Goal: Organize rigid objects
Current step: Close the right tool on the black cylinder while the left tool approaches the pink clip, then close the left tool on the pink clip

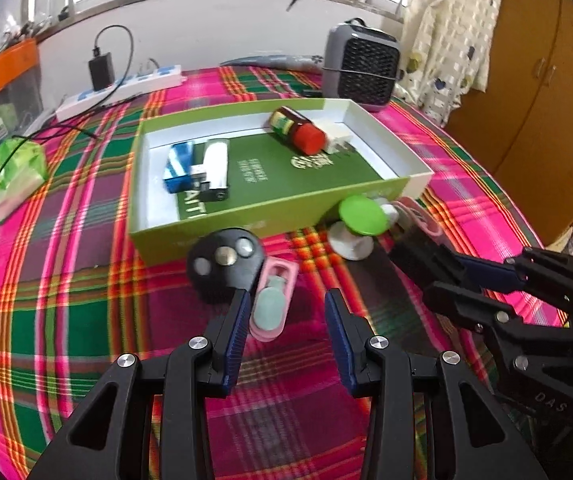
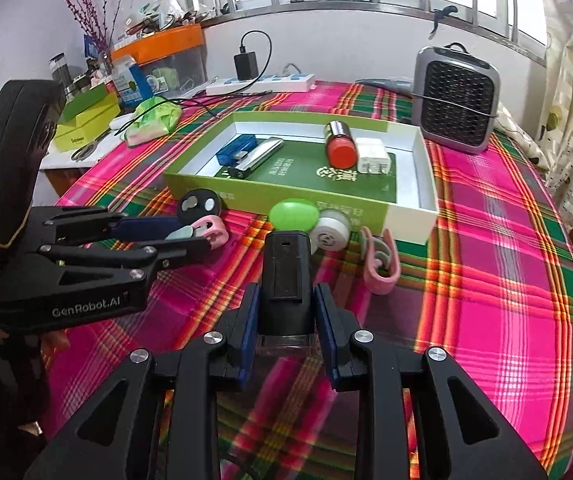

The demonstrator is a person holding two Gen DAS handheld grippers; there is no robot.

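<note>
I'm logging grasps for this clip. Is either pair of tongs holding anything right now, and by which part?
The right tongs clamp a black rectangular block by its two sides near its clear base. The left tongs are open and hold nothing.

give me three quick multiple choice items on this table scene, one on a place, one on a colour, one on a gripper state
1. Where does the red-capped bottle lie?
A. inside the green box
B. on the cloth beside the heater
C. in the left gripper

2. What colour is the round lid in front of the box?
A. orange
B. green
C. blue

3. What is the right gripper doing?
A. standing open and empty
B. closed on a black block
C. closed on a pink clip

Key: 1 A, it rests on the box floor; 2 B, its top is bright green; 3 B, both pads press on the block's sides.
</note>
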